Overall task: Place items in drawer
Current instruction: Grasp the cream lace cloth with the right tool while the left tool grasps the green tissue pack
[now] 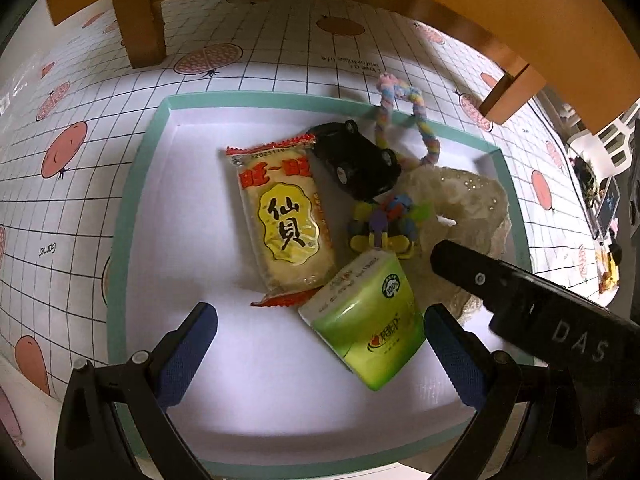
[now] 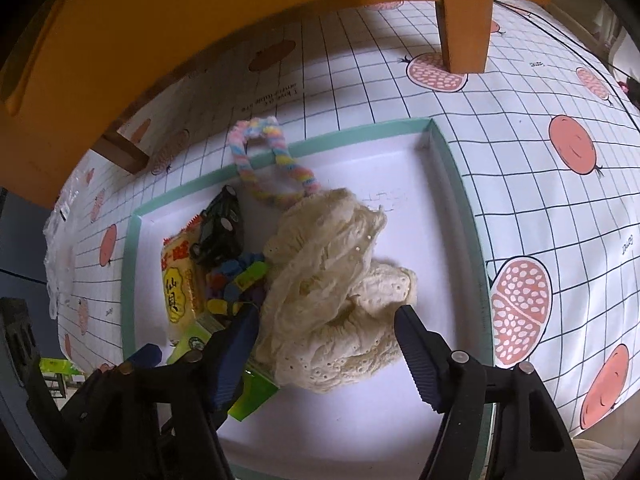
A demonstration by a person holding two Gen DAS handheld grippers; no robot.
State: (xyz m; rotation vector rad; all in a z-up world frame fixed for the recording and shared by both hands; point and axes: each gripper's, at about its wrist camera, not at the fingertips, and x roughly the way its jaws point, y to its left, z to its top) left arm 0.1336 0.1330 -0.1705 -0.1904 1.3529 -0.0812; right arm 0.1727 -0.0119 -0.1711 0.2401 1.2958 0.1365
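Note:
A shallow white drawer with a teal rim (image 1: 136, 184) (image 2: 460, 184) lies on a grid tablecloth. Inside are a yellow rice-cracker packet (image 1: 284, 220) (image 2: 180, 284), a black toy car (image 1: 356, 160) (image 2: 220, 228), a pastel twisted cord (image 1: 428, 136) (image 2: 260, 152), a colourful block toy (image 1: 384, 224) (image 2: 236, 284), a green tissue pack (image 1: 368, 316) (image 2: 252, 396) and a cream lace cloth (image 1: 460, 200) (image 2: 328, 276). My left gripper (image 1: 320, 316) hangs open over the tissue pack, pads clear of it. My right gripper (image 2: 326, 318) is open astride the cloth's near end, fingertips at its sides.
An orange wooden stand spans the far side, with legs (image 1: 140, 28) (image 2: 466, 20) set on the pomegranate-print tablecloth (image 1: 60, 208) (image 2: 560, 240). In the left wrist view one black right-gripper finger (image 1: 480, 276) reaches in over the cloth. A clear plastic bag (image 2: 56, 240) lies at the table's left edge.

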